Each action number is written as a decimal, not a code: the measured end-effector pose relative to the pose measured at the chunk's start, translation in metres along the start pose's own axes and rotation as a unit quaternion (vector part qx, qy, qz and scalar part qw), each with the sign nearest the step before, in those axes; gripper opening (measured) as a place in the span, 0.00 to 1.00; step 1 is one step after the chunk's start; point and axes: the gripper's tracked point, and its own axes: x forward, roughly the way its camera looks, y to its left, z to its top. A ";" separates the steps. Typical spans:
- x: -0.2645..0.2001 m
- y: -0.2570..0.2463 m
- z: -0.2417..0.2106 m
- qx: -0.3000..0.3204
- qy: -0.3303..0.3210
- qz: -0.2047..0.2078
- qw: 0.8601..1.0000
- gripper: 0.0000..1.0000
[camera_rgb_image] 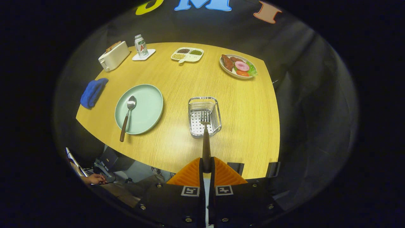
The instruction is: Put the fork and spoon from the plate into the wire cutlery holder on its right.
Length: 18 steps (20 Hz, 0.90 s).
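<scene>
so tool [207,169] held high over the near edge of the tabletop [246,104], pointing forward and down, orange fingers [190,175] pressed close together and clamped on the dark handle of the fork [206,139]. fork sticks straight out ahead of the fingers, tines forward, its head seen over the inside of the wire cutlery holder [204,116]; cannot tell if the tines touch the holder's perforated bottom or hang above it. holder sits just ahead of the fingers, right of the green plate [148,107]. spoon [127,116] lies on the plate's left part, bowl away, brown handle running back over the plate's near rim onto the tabletop, well left of the tool. far side of tabletop: white toaster [113,55], a bottle [140,46] on a small white coaster, a divided tray [187,54] with beans or grains, a food plate [239,66] with meat and veg. blue cloth [92,91] at the left edge. a person's hand [95,179] is low on the left, below the tabletop.
</scene>
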 end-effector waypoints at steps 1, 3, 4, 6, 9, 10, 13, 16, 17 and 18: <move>0.003 0.000 0.001 -0.001 0.006 0.002 1.000 0.04; 0.010 -0.001 0.003 -0.005 0.020 0.002 1.000 0.04; 0.012 -0.002 0.007 -0.006 0.024 0.002 1.000 0.04; 0.015 -0.002 0.010 -0.010 0.031 0.003 0.999 0.04; 0.017 -0.010 0.021 -0.013 0.022 -0.009 1.000 0.12; 0.015 -0.014 0.026 -0.012 0.014 -0.017 1.000 0.13; 0.000 -0.025 0.037 0.013 -0.022 -0.035 0.999 0.34; -0.023 -0.035 0.041 0.033 -0.064 -0.061 0.996 0.34; -0.030 -0.031 0.041 0.041 -0.078 -0.057 0.994 0.34; -0.038 -0.026 0.039 0.047 -0.090 -0.054 0.993 0.39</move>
